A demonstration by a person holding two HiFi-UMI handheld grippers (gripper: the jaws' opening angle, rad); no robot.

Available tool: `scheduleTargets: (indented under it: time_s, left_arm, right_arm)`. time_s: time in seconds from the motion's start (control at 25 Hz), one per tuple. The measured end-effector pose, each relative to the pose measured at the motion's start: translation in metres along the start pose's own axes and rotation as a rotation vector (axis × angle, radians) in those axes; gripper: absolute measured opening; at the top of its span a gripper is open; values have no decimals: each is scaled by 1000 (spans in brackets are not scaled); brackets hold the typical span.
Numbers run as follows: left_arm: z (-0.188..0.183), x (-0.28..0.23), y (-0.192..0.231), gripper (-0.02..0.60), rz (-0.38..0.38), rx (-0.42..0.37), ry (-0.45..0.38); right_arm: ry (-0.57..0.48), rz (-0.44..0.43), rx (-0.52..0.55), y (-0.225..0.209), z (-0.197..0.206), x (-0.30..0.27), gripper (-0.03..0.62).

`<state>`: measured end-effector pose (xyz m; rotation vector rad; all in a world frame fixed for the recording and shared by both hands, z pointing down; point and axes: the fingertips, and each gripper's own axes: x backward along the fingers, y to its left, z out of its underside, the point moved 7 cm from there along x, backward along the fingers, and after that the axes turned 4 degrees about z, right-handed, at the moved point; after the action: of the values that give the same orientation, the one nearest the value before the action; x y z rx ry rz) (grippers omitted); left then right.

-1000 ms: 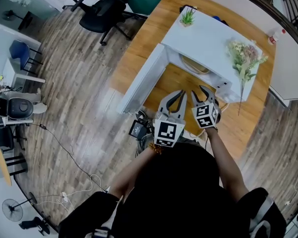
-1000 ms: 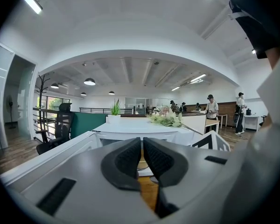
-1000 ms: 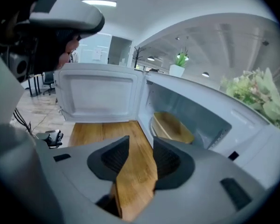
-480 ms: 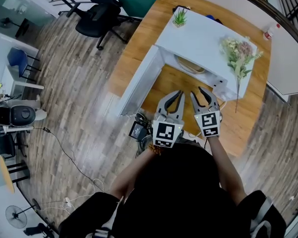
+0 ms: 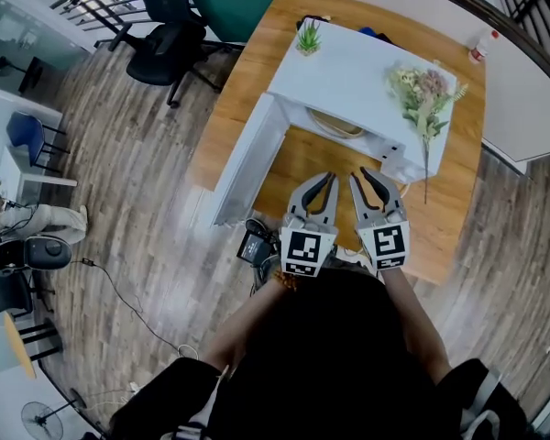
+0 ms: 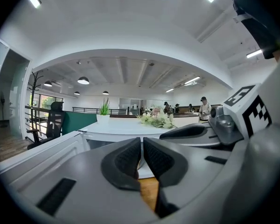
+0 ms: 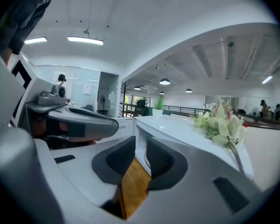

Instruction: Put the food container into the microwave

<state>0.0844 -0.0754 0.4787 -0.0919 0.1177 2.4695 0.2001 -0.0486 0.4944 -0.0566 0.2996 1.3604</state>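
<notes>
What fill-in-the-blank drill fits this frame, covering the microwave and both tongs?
1. The white box-shaped microwave stands on a brown ___ table.
2. Its white door is swung ___.
3. The small green potted plant sits on ___ of the microwave.
4. The left tongs and right tongs each hold ___.
Missing words: wooden; open; top; nothing.

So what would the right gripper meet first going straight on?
Probably the white microwave, near the right side of its open front; nothing shows between it and the right gripper, though depth is unclear.
</notes>
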Motion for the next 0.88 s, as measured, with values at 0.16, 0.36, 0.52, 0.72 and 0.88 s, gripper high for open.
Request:
scheduleTargets:
  time_s: [0.16, 0.36, 0.52, 0.72, 0.88]
  left_arm:
    - [0, -6, -6, 37, 26, -4, 1]
    - [1, -11, -12, 37, 53, -4, 4]
    - [2, -15, -14, 37, 63, -6, 6]
    - [1, -17, -14, 37, 64, -6, 7]
    - [1, -19, -14, 37, 63, -5, 10]
  right_arm:
    - [-14, 19, 6, -2, 2, 10, 74]
    - [-7, 47, -3, -10, 6, 17, 18]
    - [0, 52, -1, -13, 10, 17, 5]
    - [16, 16, 27, -9, 5, 17, 5]
    - [10, 12, 26, -10, 7, 13, 5]
